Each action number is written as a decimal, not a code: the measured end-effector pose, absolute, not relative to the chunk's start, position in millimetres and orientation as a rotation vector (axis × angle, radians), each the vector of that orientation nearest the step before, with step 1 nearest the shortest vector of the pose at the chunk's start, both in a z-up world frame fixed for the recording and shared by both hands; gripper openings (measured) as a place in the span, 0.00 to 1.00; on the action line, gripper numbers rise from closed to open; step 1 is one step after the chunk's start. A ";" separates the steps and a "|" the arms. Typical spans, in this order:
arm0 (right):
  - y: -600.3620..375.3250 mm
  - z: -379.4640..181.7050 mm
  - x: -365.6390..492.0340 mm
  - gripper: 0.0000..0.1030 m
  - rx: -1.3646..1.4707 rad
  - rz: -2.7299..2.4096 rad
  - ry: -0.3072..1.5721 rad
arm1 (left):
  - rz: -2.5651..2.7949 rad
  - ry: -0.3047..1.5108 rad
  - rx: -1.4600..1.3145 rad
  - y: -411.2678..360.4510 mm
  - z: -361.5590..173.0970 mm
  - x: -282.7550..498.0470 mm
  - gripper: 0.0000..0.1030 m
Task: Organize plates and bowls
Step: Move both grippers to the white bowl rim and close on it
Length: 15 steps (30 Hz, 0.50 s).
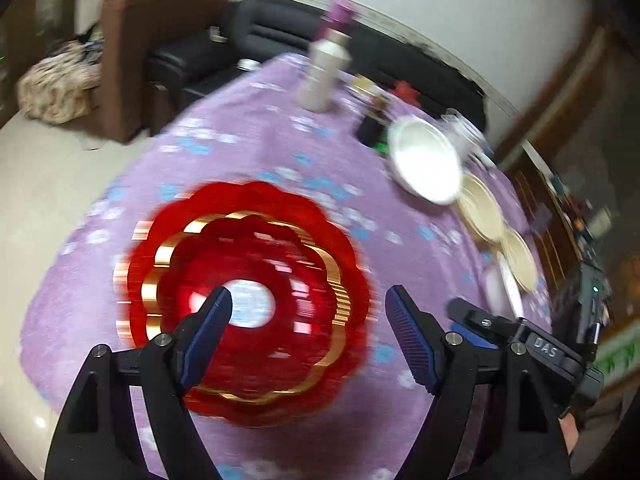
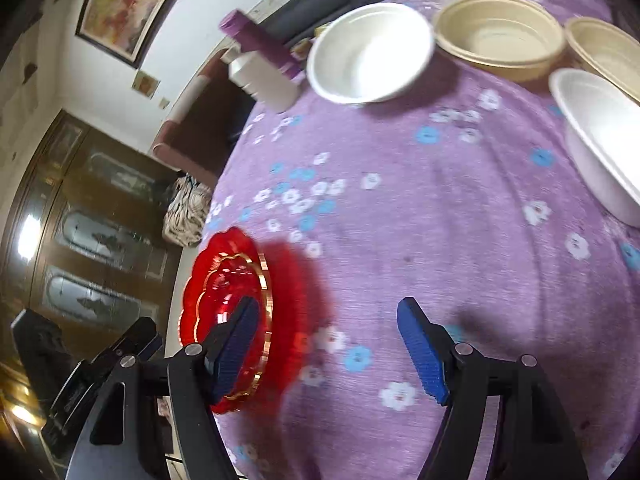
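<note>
— While the left gripper [image 1: 308, 300] hangs over the table, how do its jaws stand?
— Wide apart, holding nothing. Below them a red scalloped plate [image 1: 244, 300] with a gold rim lies on the purple flowered cloth [image 1: 248, 140].
— And the right gripper [image 2: 328, 320]?
— Spread open too, empty, above bare cloth, with the red plate near the table's left edge beside its left finger.
— Where are the bowls?
— At the far side: a white bowl [image 2: 370, 52], just beside it a tan bowl [image 2: 500, 40], then another tan bowl [image 2: 604, 50], and a white dish [image 2: 600, 136] nearer the right edge.
— Anything else?
— A white bottle [image 2: 264, 80] and a purple flask [image 2: 260, 42] stand left of the white bowl.
</note>
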State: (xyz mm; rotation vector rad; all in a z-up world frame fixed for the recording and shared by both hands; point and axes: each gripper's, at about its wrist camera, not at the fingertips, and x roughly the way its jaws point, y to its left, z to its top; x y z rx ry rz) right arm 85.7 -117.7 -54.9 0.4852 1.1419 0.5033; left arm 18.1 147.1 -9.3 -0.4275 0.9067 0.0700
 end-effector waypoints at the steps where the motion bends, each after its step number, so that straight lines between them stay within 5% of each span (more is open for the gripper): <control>1: -122.6 -53.7 83.1 0.71 0.490 0.508 1.134 | 0.035 0.920 -0.417 134.2 -8.9 25.6 0.77; 9: -221.5 -10.1 56.6 0.72 0.596 0.414 0.916 | -0.131 0.949 -0.366 45.1 -3.6 63.7 0.77; 15: -317.9 -27.2 64.9 0.77 0.791 0.213 0.862 | -0.222 0.946 -0.333 -16.7 -4.5 87.1 0.77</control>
